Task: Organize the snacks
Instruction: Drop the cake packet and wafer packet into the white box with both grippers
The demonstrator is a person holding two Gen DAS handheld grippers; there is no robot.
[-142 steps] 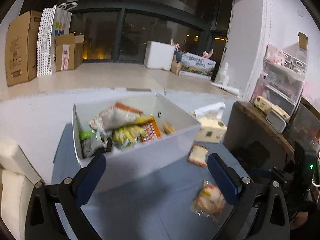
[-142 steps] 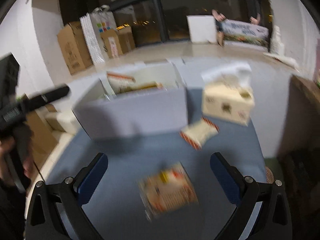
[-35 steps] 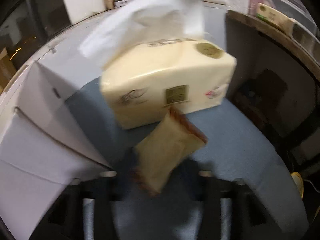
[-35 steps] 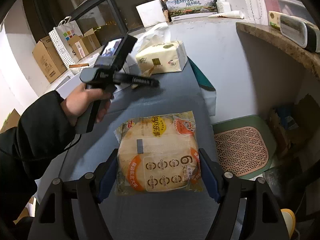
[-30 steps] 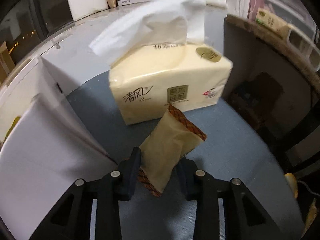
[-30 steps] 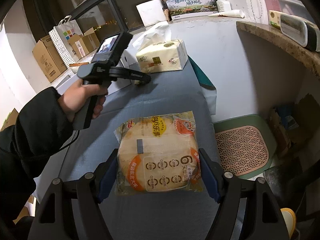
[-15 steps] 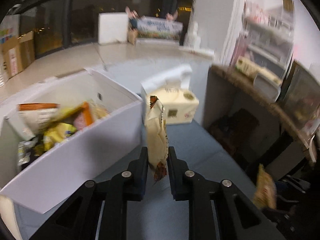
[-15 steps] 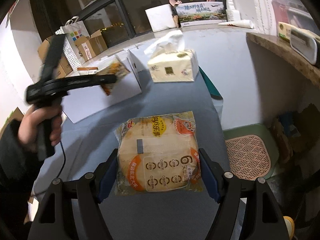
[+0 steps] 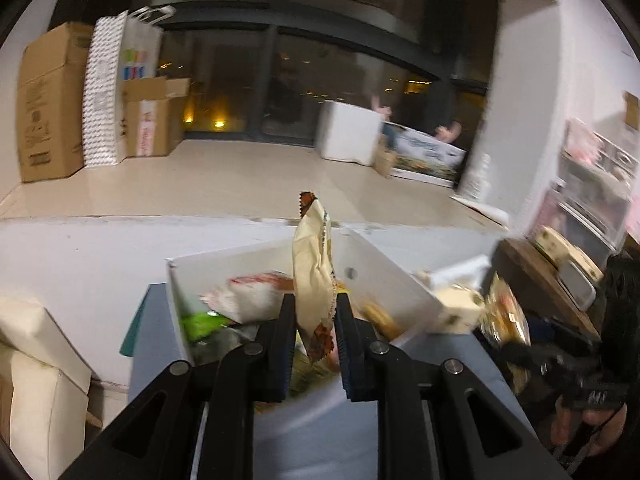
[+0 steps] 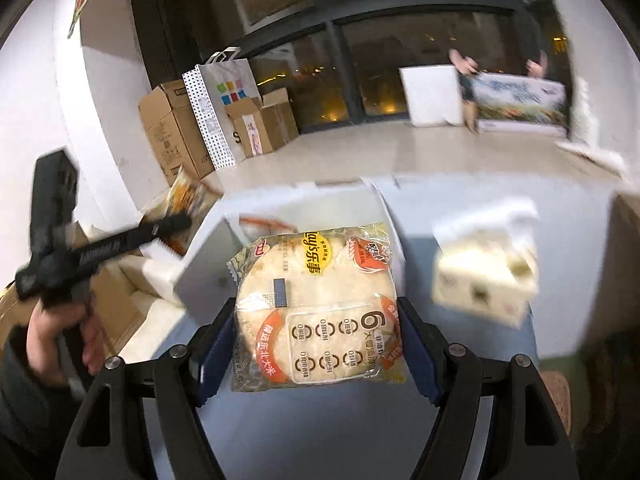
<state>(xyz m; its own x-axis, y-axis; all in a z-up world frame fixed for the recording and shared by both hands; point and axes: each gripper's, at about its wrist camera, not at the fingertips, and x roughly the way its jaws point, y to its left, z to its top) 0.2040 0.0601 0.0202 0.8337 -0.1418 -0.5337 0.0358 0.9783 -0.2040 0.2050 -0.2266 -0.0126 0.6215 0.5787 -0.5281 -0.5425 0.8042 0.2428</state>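
Left tongs (image 9: 314,322) pinch the small cream packet (image 9: 313,276) by its lower end, right tongs (image 10: 318,330) clamp the wide rice-cracker bag (image 10: 316,308) sideways; both look light, crinkly, crushable.

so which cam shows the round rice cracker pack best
The right wrist view: the rice cracker pack fills the centre, sharp, label readable, clamped between the right gripper pads. The left wrist view shows it only as a small blurred packet at the right, past the white box.
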